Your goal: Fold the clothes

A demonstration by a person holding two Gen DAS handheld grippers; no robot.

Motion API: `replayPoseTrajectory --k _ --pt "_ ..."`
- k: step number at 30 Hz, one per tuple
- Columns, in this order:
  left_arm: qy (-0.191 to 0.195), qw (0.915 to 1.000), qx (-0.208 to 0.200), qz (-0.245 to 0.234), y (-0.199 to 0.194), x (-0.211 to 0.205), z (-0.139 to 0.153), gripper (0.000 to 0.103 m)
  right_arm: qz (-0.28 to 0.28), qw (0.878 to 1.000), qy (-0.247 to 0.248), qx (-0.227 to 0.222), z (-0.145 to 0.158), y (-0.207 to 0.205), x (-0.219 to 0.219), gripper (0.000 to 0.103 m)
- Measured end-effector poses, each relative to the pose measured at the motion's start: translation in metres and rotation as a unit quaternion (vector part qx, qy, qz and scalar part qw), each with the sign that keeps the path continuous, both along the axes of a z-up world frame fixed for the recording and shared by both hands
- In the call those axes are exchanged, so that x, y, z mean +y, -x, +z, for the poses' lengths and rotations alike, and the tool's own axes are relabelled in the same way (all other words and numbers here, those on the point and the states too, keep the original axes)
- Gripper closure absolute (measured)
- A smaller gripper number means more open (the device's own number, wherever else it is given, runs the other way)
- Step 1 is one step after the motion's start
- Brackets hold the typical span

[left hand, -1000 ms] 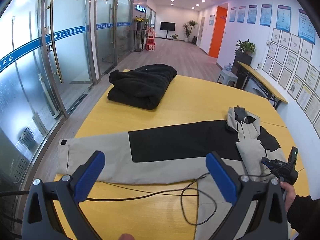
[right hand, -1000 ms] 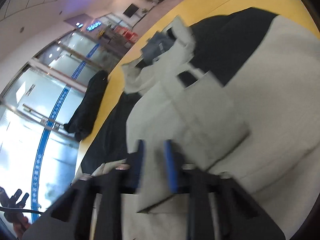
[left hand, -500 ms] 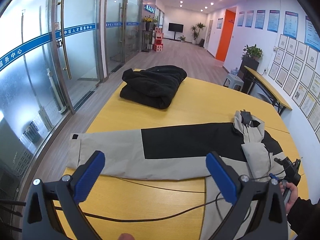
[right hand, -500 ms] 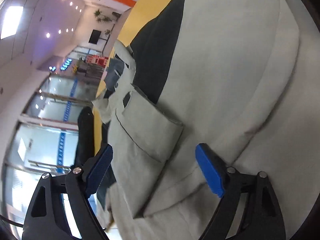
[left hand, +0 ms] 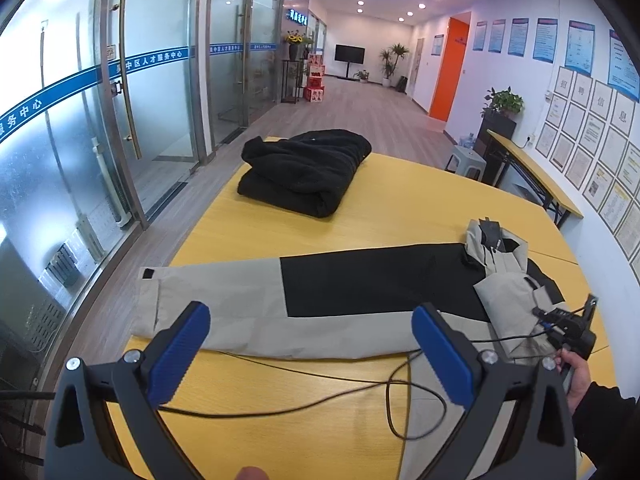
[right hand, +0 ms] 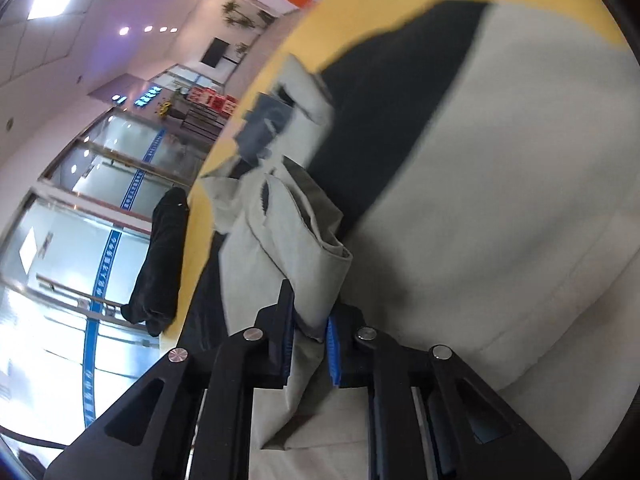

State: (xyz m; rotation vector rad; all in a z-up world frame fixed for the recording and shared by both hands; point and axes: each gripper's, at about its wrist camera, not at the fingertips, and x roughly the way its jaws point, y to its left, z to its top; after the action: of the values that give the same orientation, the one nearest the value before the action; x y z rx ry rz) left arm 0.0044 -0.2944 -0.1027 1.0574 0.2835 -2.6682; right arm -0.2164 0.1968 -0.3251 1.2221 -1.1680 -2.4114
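A beige and black jacket (left hand: 360, 292) lies spread on the yellow table (left hand: 400, 200), one sleeve stretched out to the left. My left gripper (left hand: 312, 344) is open and empty, held above the table's near edge in front of that sleeve. My right gripper (right hand: 310, 336) is shut on a fold of beige jacket cloth (right hand: 316, 272), near the collar (right hand: 280, 120). In the left wrist view the right gripper (left hand: 568, 324) shows at the far right, over the jacket's body, held by a hand.
A folded black garment (left hand: 304, 176) lies at the table's far side; it also shows in the right wrist view (right hand: 160, 268). A black cable (left hand: 320, 396) runs across the table's near part. Glass doors stand to the left, a side table (left hand: 532, 168) at the right.
My right gripper was open half a second ago and has closed on a fold of the beige cloth. The left gripper has drawn back and risen a little, staying open.
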Motion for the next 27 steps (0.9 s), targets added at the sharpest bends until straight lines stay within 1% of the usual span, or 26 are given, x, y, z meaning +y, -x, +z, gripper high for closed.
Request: replayPoseTrajectory --k 2,4,5,7,8,10,11,13,14,15,16,17,18,19,20,21,22,24,25,27 --pt "0.002 1.0 0.001 0.009 -0.005 -0.005 0.001 0.0 0.033 0.997 -0.053 0.048 0.034 -0.007 -0.024 0.091" --pt "0.002 0.9998 0.001 0.018 -0.009 -0.011 0.002 0.0 0.076 0.986 -0.111 0.095 0.067 -0.018 -0.053 0.091" --pt "0.002 0.9997 0.002 0.022 -0.011 -0.013 0.002 0.0 0.111 0.978 -0.132 0.115 0.075 -0.024 -0.079 0.091" --pt "0.003 0.9994 0.005 0.034 -0.016 -0.018 0.004 0.0 0.18 0.956 -0.174 0.152 0.09 -0.037 -0.131 0.091" --pt "0.002 0.9992 0.007 0.04 -0.019 -0.021 0.006 0.0 0.214 0.942 -0.194 0.17 0.097 -0.043 -0.157 0.091" --pt "0.0 0.9987 0.011 0.05 -0.024 -0.027 0.011 0.0 0.271 0.917 -0.233 0.175 0.087 -0.058 -0.209 0.091" --pt "0.002 0.9986 0.012 0.052 -0.027 -0.028 0.013 0.0 0.3 0.902 -0.258 0.172 0.075 -0.067 -0.234 0.09" --pt "0.012 0.9983 0.012 0.055 -0.031 -0.031 0.019 0.0 0.35 0.861 -0.33 0.166 0.04 -0.086 -0.273 0.09" --pt "0.018 0.9982 0.011 0.056 -0.033 -0.032 0.022 0.0 0.37 0.838 -0.369 0.158 0.021 -0.094 -0.288 0.09" --pt "0.026 0.9981 0.01 0.056 -0.035 -0.033 0.025 0.0 0.388 0.813 -0.408 0.149 0.002 -0.101 -0.303 0.086" --pt "0.032 0.998 0.009 0.053 -0.036 -0.033 0.026 0.0 0.392 0.801 -0.426 0.151 -0.005 -0.107 -0.306 0.086" --pt "0.036 0.998 0.009 0.051 -0.036 -0.033 0.027 0.0 0.395 0.79 -0.442 0.153 -0.012 -0.113 -0.308 0.08" --pt "0.038 0.9981 0.008 0.047 -0.036 -0.033 0.027 0.0 0.395 0.792 -0.437 0.16 -0.008 -0.119 -0.305 0.06" --pt "0.037 0.9984 0.008 0.043 -0.033 -0.032 0.026 0.0 0.394 0.8 -0.421 0.164 -0.001 -0.123 -0.298 0.048" --pt "0.035 0.9986 0.008 0.038 -0.029 -0.03 0.024 0.0 0.389 0.808 -0.405 0.178 0.011 -0.129 -0.284 0.029" --pt "0.033 0.9989 0.008 0.033 -0.025 -0.027 0.022 0.0 0.384 0.815 -0.389 0.193 0.024 -0.135 -0.269 0.024" --pt "0.031 0.9991 0.009 0.026 -0.02 -0.024 0.021 0.0 0.379 0.822 -0.373 0.207 0.036 -0.14 -0.254 0.023" --pt "0.024 0.9996 0.014 -0.002 -0.005 -0.011 0.022 0.0 0.362 0.825 -0.375 0.217 0.056 -0.144 -0.22 0.016" --pt "0.02 0.9995 0.017 -0.018 0.003 -0.004 0.022 0.0 0.347 0.828 -0.386 0.213 0.064 -0.145 -0.196 0.016" --pt "0.005 0.9973 0.022 -0.07 0.026 0.018 0.025 0.0 0.316 0.832 -0.421 0.177 0.063 -0.132 -0.13 0.016"
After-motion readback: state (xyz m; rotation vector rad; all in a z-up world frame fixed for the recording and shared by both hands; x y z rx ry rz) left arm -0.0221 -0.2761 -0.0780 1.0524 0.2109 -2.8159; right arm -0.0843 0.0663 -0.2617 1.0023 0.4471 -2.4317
